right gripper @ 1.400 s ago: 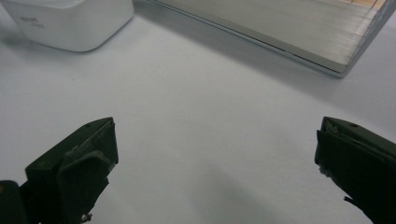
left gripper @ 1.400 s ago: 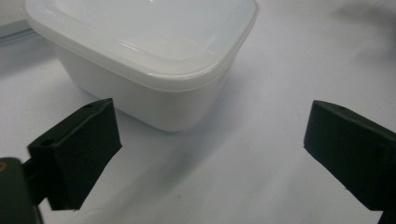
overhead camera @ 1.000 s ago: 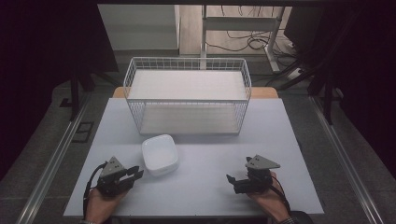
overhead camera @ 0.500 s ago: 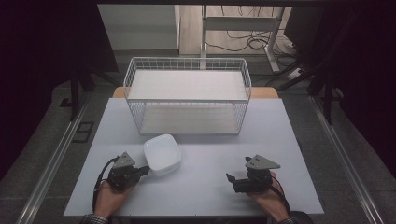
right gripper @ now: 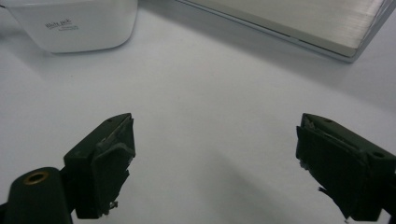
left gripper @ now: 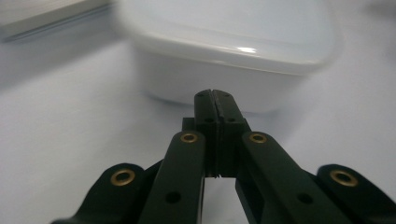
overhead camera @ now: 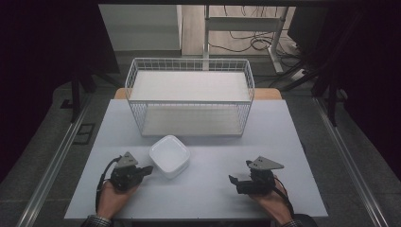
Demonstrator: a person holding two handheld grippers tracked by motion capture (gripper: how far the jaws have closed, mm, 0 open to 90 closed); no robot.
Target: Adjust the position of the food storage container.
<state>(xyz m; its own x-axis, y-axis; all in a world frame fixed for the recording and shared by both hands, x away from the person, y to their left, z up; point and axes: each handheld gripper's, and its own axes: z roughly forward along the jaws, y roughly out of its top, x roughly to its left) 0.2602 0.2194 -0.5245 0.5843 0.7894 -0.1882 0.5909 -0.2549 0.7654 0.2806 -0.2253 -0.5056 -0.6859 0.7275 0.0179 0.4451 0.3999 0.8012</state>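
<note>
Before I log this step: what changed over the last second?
The left gripper closed its fingers on nothing and slid right, up to the white bowl. The right gripper's fingers have been closing slightly, empty. Bowl, wire basket and right hand stayed put.

a lab: dark curtains point(overhead camera: 47, 56), floor cables point(overhead camera: 241, 40), bare white table point(overhead camera: 208, 189)

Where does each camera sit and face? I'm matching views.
High view: above the person's side, looking forward and down on table, basket, both hands.
Left gripper view: on left gripper, shut jaws facing the box.
Right gripper view: on right gripper, open jaws over table.
All share the box.
</note>
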